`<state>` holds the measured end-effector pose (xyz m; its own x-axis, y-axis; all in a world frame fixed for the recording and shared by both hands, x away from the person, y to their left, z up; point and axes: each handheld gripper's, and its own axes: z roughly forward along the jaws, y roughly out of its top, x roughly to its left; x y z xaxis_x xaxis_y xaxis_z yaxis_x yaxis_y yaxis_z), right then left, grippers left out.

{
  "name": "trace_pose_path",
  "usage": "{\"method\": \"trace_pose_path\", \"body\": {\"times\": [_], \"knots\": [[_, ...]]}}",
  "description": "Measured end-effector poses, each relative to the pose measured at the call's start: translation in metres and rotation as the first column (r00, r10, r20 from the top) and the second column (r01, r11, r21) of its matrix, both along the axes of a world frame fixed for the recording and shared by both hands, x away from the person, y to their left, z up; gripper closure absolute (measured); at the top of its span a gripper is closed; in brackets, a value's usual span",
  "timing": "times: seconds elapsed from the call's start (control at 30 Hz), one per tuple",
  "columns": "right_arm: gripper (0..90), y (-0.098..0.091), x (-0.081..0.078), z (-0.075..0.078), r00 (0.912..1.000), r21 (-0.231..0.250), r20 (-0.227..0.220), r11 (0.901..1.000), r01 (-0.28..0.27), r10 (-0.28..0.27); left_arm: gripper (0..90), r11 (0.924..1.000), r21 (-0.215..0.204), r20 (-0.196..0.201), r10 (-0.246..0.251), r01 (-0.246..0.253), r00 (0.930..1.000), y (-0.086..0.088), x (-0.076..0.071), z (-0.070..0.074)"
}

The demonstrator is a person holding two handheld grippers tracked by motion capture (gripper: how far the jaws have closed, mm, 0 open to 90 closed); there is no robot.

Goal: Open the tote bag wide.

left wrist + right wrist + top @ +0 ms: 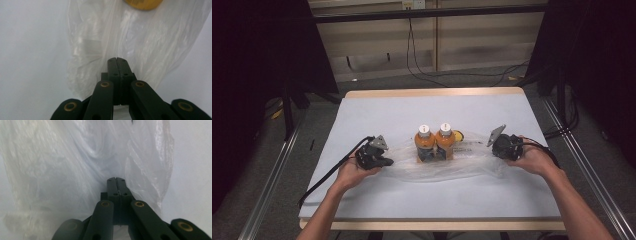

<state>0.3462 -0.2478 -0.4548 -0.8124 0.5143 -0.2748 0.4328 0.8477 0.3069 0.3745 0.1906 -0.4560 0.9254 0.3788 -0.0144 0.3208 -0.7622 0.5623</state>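
Two claws are clenched tight, each pinching an end of a clear plastic bag: the left claw grips its crinkled film, and the right claw bites the opposite end. The thin, glossy, wrinkled bag lies stretched across the middle of the pale tabletop, with two orange juice bottles, white-capped, upright at its centre.

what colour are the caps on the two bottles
White caps on orange bottles; clearest in the high view.
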Motion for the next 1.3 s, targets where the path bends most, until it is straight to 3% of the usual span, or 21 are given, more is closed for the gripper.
{"method": "trace_pose_path", "body": {"times": [0.03,0.17,0.37,0.5,0.53,0.6,0.63,0.7,0.73,0.8,0.83,0.9,0.93,0.97,1.0,1.03,1.13,1.2,1.23,1.27,1.3], "knots": [[90.0,-0.001,0.001,0.001,0.9999,0.021,0.015,0.9998,-0.005,0.005,90.0,0.9986,-0.048,-0.002,0.024,-0.025,0.9997,-0.001,-0.001,0.001],[90.0,0.002,-0.003,0.007,0.9996,0.11,0.024,0.9939,0.009,-0.012,90.0,0.9888,-0.143,-0.002,0.041,-0.041,0.9992,-0.002,-0.007,0.006],[90.0,0.005,-0.005,0.018,0.9978,0.247,0.065,0.9691,-0.001,-0.015,90.0,0.9744,-0.219,0.007,0.052,-0.05,0.9986,-0.003,-0.012,0.014],[90.0,0.009,-0.005,0.026,0.9963,0.315,0.082,0.9489,0.0,-0.027,90.0,0.9739,-0.226,0.021,0.031,-0.026,0.9993,-0.009,-0.016,0.02],[90.0,0.01,-0.004,0.028,0.9962,0.323,0.082,0.9462,0.0,-0.028,90.0,0.9688,-0.246,0.02,0.033,-0.027,0.9993,-0.013,-0.018,0.023],[90.0,0.012,-0.002,0.031,0.9963,0.376,0.082,0.9266,-0.007,-0.025,90.0,0.9643,-0.264,0.027,0.029,-0.021,0.9992,-0.018,-0.02,0.028],[90.0,0.015,-0.001,0.033,0.9961,0.388,0.083,0.9215,-0.004,-0.031,90.0,0.9642,-0.264,0.034,0.036,-0.026,0.9988,-0.02,-0.021,0.031],[90.0,0.02,0.002,0.035,0.996,0.409,0.085,0.9123,-0.01,-0.027,90.0,0.9571,-0.288,0.034,0.039,-0.027,0.9987,-0.027,-0.024,0.033],[90.0,0.023,0.004,0.035,0.9961,0.432,0.087,0.9018,-0.021,-0.018,90.0,0.9562,-0.292,0.037,0.037,-0.025,0.9986,-0.03,-0.025,0.032],[90.0,0.027,0.006,0.036,0.9969,0.454,0.077,0.8908,-0.022,-0.014,90.0,0.9629,-0.27,0.046,0.027,-0.013,0.9986,-0.04,-0.028,0.029],[90.0,0.03,0.008,0.036,0.9966,0.446,0.082,0.8944,-0.029,-0.008,90.0,0.9595,-0.281,0.038,0.026,-0.014,0.999,-0.045,-0.029,0.026],[90.0,0.038,0.011,0.035,0.997,0.451,0.077,0.8914,-0.043,0.009,90.0,0.9651,-0.262,0.043,0.024,-0.012,0.9988,-0.056,-0.028,0.022],[90.0,0.043,0.013,0.035,0.9968,0.44,0.08,0.8968,-0.046,0.012,90.0,0.9618,-0.273,0.036,0.024,-0.013,0.9991,-0.059,-0.028,0.02],[90.0,0.046,0.015,0.034,0.9965,0.443,0.081,0.895,-0.054,0.021,90.0,0.9579,-0.286,0.03,0.026,-0.017,0.9992,-0.063,-0.027,0.018],[90.0,0.05,0.017,0.033,0.9966,0.443,0.075,0.8943,-0.064,0.033,90.0,0.9608,-0.277,0.025,0.029,-0.021,0.9992,-0.066,-0.026,0.017],[90.0,0.054,0.02,0.032,0.9972,0.44,0.066,0.8958,-0.06,0.034,90.0,0.9564,-0.291,0.025,0.03,-0.021,0.9992,-0.069,-0.025,0.014],[90.0,0.058,0.027,0.028,0.9982,0.435,0.049,0.899,-0.052,0.034,90.0,0.962,-0.272,0.015,0.022,-0.017,0.9996,-0.075,-0.026,0.009],[90.0,0.061,0.032,0.024,0.9984,0.458,0.034,0.8872,-0.056,0.045,90.0,0.962,-0.273,0.018,0.013,-0.007,0.9998,-0.08,-0.028,0.003],[90.0,0.065,0.033,0.022,0.9987,0.454,0.026,0.8896,-0.05,0.043,90.0,0.9582,-0.286,0.016,0.012,-0.007,0.9998,-0.082,-0.028,0.0],[90.0,0.067,0.035,0.02,0.9979,0.458,0.029,0.8865,-0.065,0.059,90.0,0.9646,-0.264,0.018,0.008,-0.003,0.9998,-0.083,-0.029,-0.001],[90.0,0.07,0.036,0.017,0.998,0.459,0.021,0.8861,-0.062,0.059,90.0,0.9621,-0.273,0.019,0.011,-0.006,0.9998,-0.086,-0.029,-0.005]]}}
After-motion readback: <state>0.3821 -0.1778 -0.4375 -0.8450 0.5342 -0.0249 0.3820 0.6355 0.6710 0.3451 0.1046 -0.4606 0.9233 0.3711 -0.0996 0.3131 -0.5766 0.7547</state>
